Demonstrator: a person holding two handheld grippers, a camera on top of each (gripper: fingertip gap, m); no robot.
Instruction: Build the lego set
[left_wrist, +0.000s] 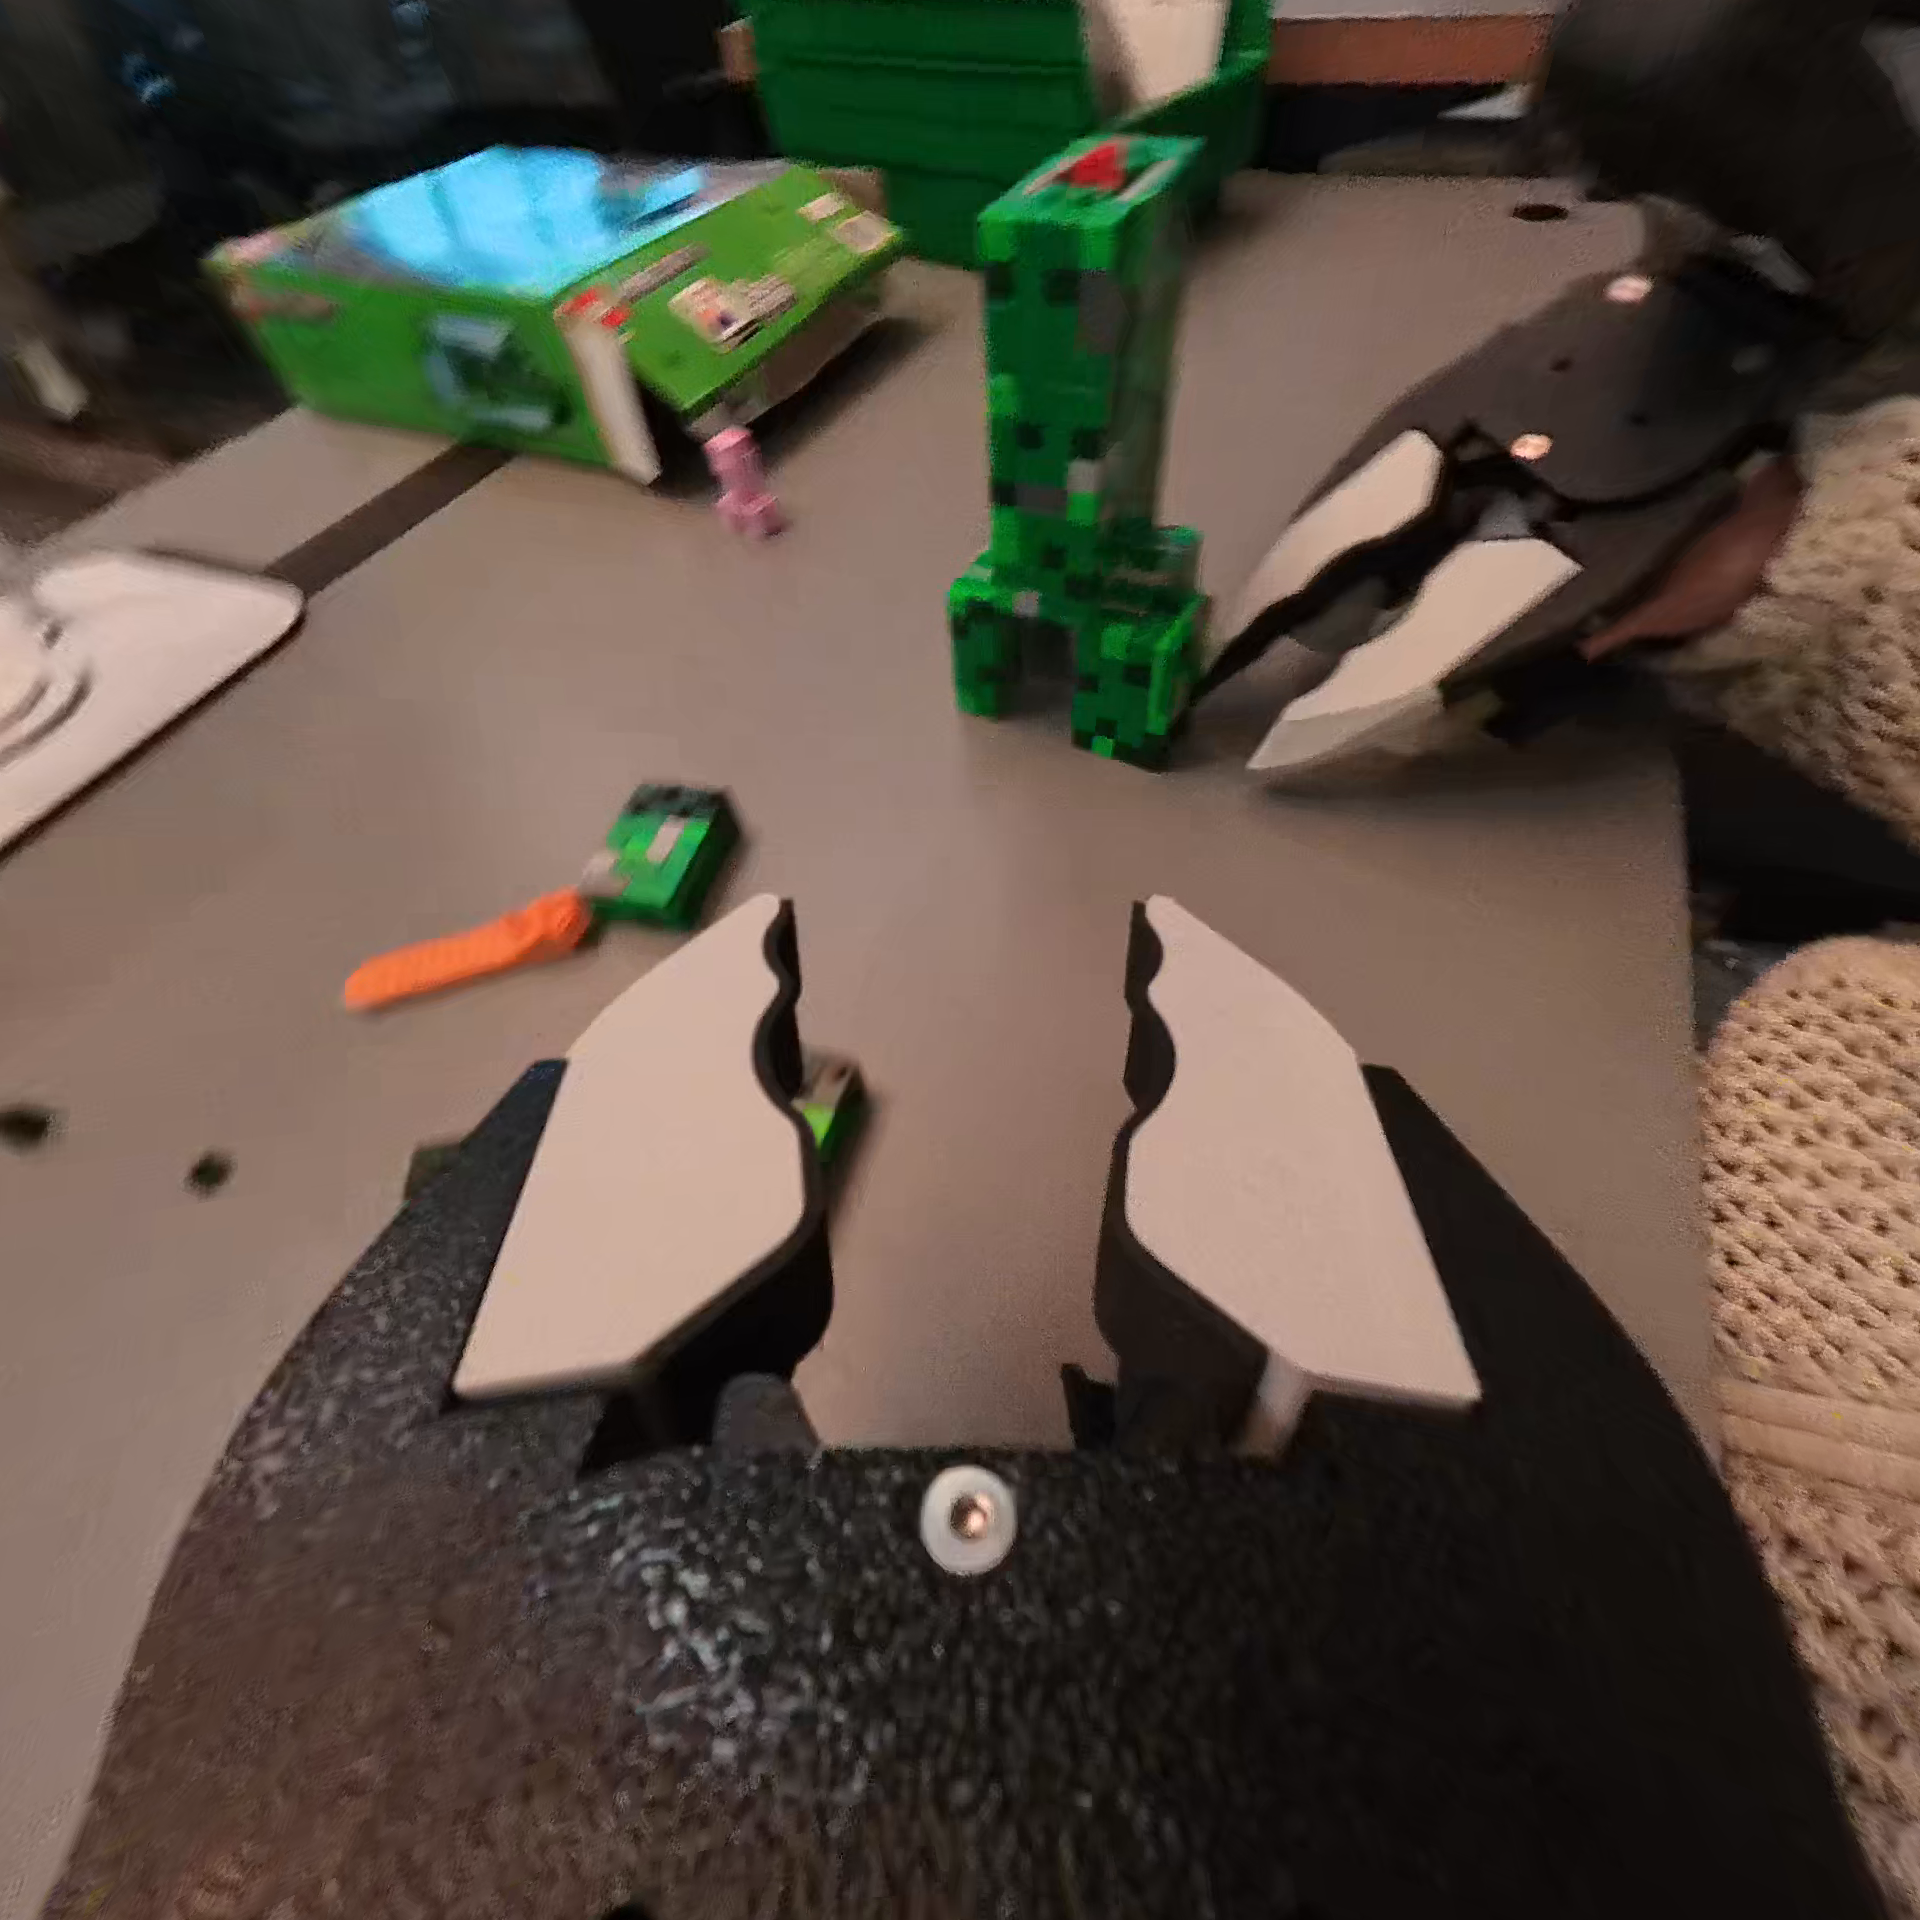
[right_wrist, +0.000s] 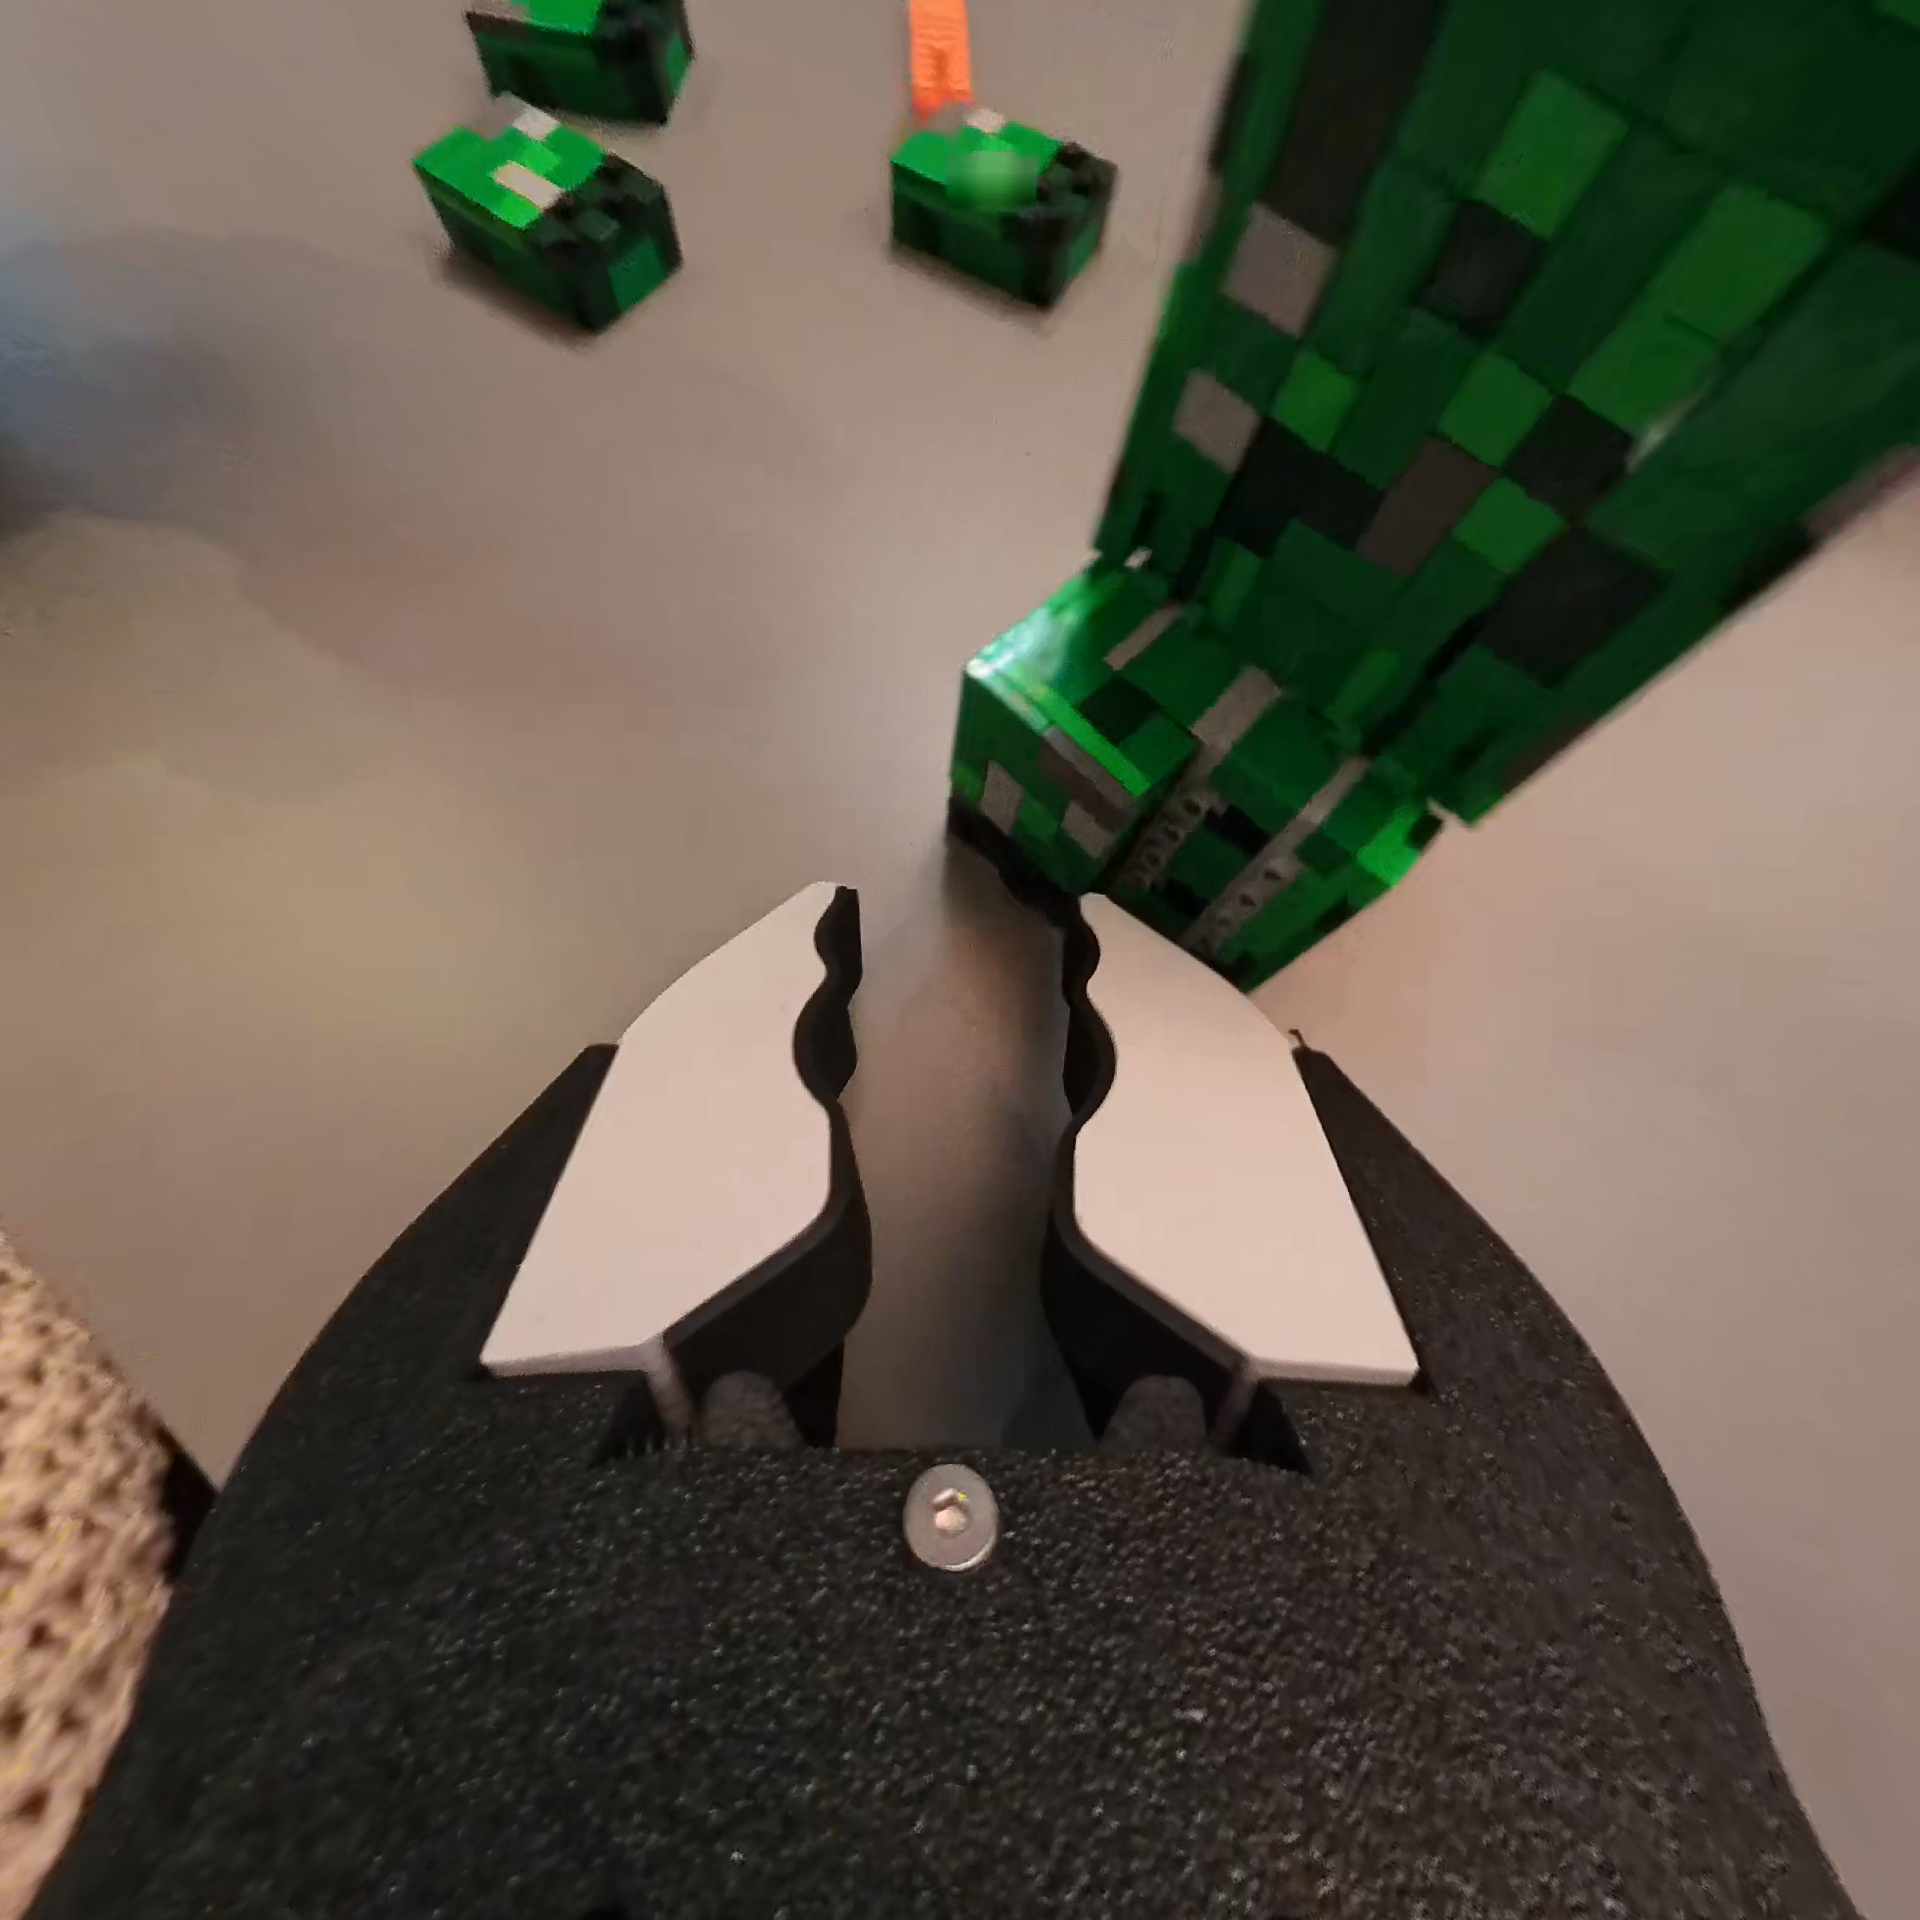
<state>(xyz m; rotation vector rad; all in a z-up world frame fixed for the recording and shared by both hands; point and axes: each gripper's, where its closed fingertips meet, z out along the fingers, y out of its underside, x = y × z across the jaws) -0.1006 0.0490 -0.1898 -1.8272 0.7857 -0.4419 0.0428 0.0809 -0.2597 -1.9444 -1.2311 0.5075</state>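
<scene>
Green, blocky and upright, the lego figure (left_wrist: 1081, 457) stands on the grey table (left_wrist: 520, 665) in the left wrist view, well ahead of the left gripper (left_wrist: 961, 909), whose fingers are spread apart with nothing between them. A small green brick piece (left_wrist: 831, 1101) peeks out just beside the inner edge of its left finger, lying on the table. Farther ahead to the left lie another green block (left_wrist: 670, 852) and an orange brick separator (left_wrist: 468, 951), end to end. The right gripper (left_wrist: 1236, 717) sits low just beside the figure's feet, parted and empty. A green set box (left_wrist: 540, 312) lies behind.

From the right wrist view, the right gripper (right_wrist: 966, 899) is released, with bare table in the gap. The figure's foot (right_wrist: 1070, 748) lies just ahead of the fingertips, slightly to the right. Three loose green blocks (right_wrist: 551, 223) rest well beyond.
</scene>
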